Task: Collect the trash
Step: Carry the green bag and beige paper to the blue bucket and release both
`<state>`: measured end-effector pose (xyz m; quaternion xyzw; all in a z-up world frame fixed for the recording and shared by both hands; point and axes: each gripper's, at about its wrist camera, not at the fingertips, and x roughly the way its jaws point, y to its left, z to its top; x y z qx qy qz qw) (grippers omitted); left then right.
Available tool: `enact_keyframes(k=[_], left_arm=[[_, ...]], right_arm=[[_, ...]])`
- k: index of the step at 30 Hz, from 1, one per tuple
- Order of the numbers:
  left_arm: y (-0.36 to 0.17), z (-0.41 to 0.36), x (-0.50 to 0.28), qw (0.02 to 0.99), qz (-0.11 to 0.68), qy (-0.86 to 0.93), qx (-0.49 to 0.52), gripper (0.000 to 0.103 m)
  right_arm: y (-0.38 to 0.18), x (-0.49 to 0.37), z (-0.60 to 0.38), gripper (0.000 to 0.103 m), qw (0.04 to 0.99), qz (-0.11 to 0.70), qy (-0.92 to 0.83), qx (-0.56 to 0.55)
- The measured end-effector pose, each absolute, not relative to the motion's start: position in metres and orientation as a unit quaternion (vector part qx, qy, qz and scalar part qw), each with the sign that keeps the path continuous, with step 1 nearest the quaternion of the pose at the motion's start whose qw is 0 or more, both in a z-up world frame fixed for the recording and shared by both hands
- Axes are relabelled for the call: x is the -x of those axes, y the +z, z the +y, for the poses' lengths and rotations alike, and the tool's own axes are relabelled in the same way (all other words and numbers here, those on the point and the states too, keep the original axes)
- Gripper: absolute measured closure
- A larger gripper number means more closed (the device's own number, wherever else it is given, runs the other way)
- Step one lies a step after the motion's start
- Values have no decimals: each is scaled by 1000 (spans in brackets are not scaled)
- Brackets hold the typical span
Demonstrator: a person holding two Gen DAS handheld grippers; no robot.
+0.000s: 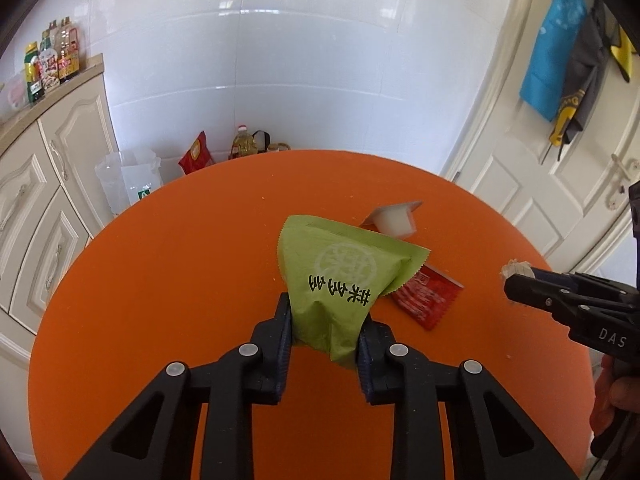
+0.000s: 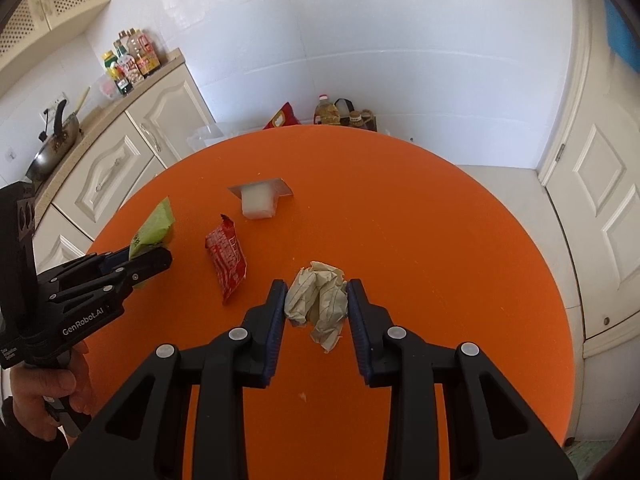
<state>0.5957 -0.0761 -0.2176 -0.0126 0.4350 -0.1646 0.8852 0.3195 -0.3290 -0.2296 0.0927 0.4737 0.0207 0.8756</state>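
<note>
My left fingers [image 1: 285, 320] pinch the lower end of a green wrapper [image 1: 340, 276] with black characters, its notched edge tipped up. My right fingers [image 2: 356, 300] squeeze a crumpled ball of lined paper [image 2: 318, 300]. On the orange counter [image 2: 440, 260] between them lies a flat, creased red sachet [image 2: 226, 256], and beyond it a white plastic cup [image 2: 259, 200] sits upside down.

The table [image 2: 400, 208] under both grippers is plain bright orange. Between the black fingers of the left gripper [image 1: 325, 320] sits a lime-green wrapper [image 1: 340, 280] with black characters and a pale round emblem. Just right of it lies a red sachet [image 1: 426, 298] with fine white print, and beyond it a translucent white cup [image 1: 394, 222]. The right gripper [image 2: 317, 300], black with blue pads [image 2: 276, 320], flanks a cream crumpled paper [image 2: 320, 300] ruled with thin dark lines.
</note>
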Motion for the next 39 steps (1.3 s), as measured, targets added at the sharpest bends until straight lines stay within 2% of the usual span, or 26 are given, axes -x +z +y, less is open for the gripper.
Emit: enact_keyframes(k=[16,24,26,29,30,34,39], left_arm=[[-168,-97,-526,914,356,-190,28,80],[-152,-154,-482,920,315,-234,11,79],[-157,-130,-428,920,307,-244,11,79],[-162,-135,-401,917,300,-263,6,79],[-164,-122,-366,916,297,-269,4,79],[-168,-145,-333,907,288,-306,-7,79],[-132,-186,-276,886,290,-361,-28,79]], right_arm=[[-147,-210,-337,73,916,391,10,-89],[-108,-142,-362,73,934,345,-12,-95],[-102,-126,-370,73,937,336,-22,-97],[-91,-96,-390,73,940,321,-46,-101],[-88,-87,-397,73,941,317,-55,-103],[-80,-52,-433,73,941,303,-97,-115],[-82,-8,-485,73,932,299,-158,-134]])
